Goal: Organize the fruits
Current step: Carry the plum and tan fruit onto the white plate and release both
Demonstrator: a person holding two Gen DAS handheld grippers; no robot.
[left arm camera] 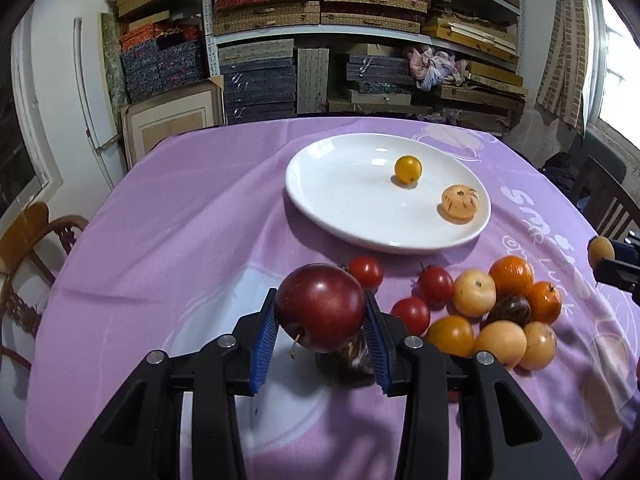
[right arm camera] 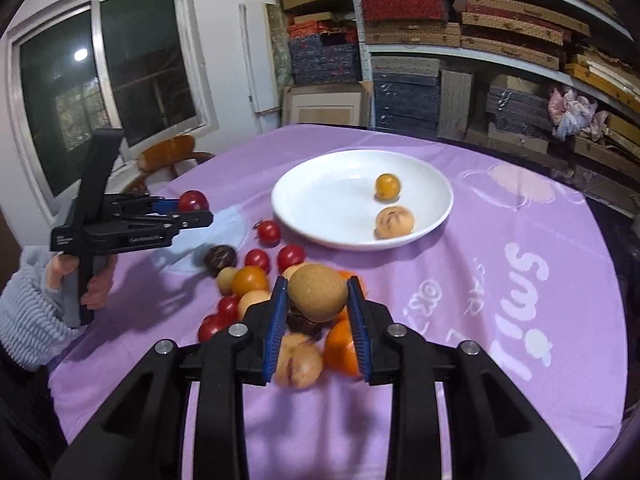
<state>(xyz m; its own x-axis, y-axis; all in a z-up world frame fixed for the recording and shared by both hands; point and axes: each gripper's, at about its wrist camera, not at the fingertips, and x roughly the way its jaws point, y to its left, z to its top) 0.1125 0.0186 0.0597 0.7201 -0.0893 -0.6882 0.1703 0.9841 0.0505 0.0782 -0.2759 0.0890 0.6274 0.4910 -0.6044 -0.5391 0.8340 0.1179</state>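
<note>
White plate (left arm camera: 340, 216), centre frame on the purple cloth (left arm camera: 180, 220), contains two items: a small yellow tomato (left arm camera: 408, 169) and a pale striped fruit (left arm camera: 460, 203). Left gripper (left arm camera: 321, 320) clamps a dark red plum (left arm camera: 320, 306). Right gripper (right arm camera: 318, 312) clamps a tan round fruit (right arm camera: 318, 292). Loose fruit pile (left arm camera: 492, 316) lies below the plate, lower right.

Home storeroom, metal shelves (left arm camera: 360, 32) stacked with boxes, purple-clothed dining table (left arm camera: 180, 220), wooden chair (left arm camera: 36, 240)
</note>
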